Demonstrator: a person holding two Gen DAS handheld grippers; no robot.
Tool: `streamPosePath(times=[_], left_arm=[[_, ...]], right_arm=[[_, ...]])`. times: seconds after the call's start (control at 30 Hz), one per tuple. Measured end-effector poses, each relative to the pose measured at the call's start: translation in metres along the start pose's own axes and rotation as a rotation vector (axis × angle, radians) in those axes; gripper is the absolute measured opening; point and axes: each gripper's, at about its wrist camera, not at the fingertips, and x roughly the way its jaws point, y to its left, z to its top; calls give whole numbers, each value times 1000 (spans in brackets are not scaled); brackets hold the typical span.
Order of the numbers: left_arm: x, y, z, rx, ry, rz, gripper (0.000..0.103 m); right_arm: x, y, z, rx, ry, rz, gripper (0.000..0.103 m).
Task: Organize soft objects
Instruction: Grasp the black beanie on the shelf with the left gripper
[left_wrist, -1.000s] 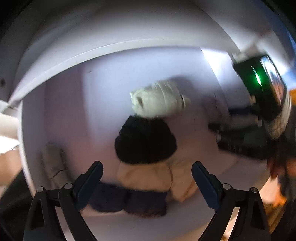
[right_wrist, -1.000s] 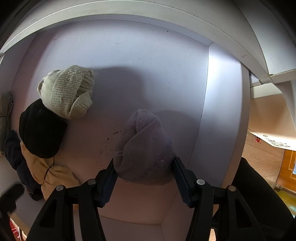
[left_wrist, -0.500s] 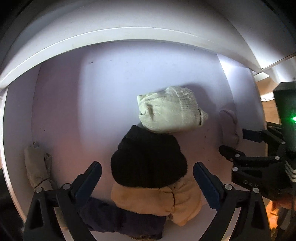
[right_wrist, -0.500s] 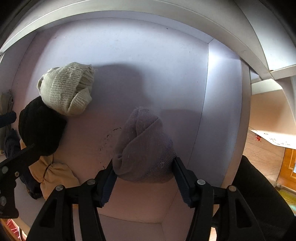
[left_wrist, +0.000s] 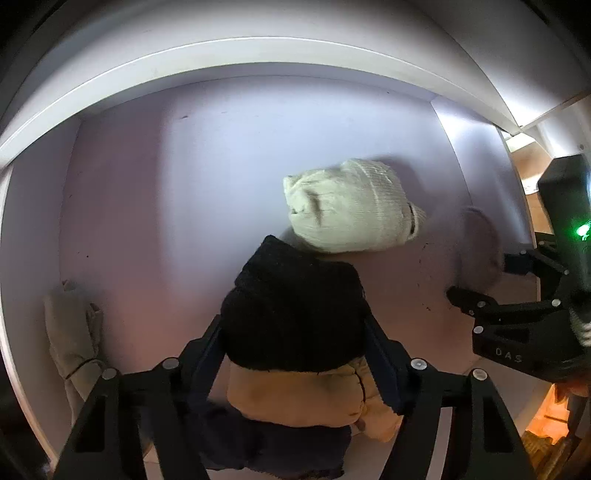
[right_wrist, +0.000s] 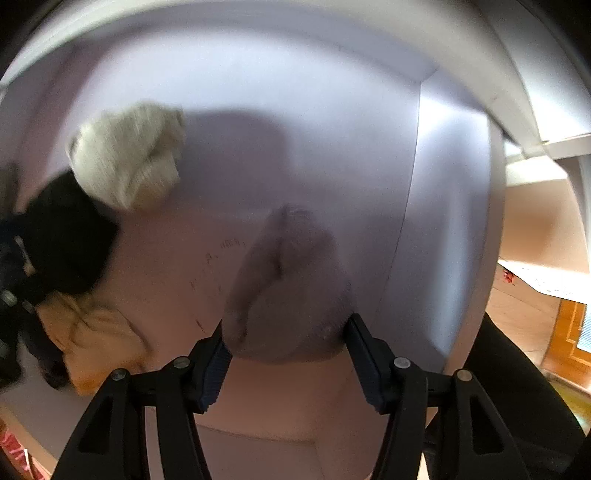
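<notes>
Inside a white cabinet compartment, my left gripper has its fingers against both sides of a black knit hat that lies on a tan soft item and a dark navy one. A cream knit hat lies just behind the black one. My right gripper is shut on a mauve-grey knit hat that rests on the shelf floor near the right wall. The right view also shows the cream hat and black hat at left.
A beige cloth lies against the compartment's left wall. The shelf's front edge runs below my right fingers. The right side wall stands close beside the mauve hat. A wooden floor and door show outside at right.
My left gripper has moved forward and closed its fingers onto the black hat. My right gripper has pushed in a little with the mauve hat, and its view is blurred by motion.
</notes>
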Motion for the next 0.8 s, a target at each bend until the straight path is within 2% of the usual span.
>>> streamPosePath(times=[0.07,0.3,0.47,0.57,0.63,0.8], left_arm=[[-4,5,-2,-8,-8,3,68],[-18,38,-14,-69,-5,47,66],[-27,67,-22,-170,-4,60,66],[-29,79,-25,-218,0,44,66],[-30,84,-26,-231,1,39,66],[-31,89,-24,-236,2,38,66]], right_arm=[[2,4,-3,-20,0,-22,58],[-3,-3,-2,36,-43,24,58],[-10,-7,0,52,-102,37,58],[-7,-7,-1,40,-99,39,54],[-6,-11,1,37,-102,41,48],[-20,-6,-3,45,-90,99,43]])
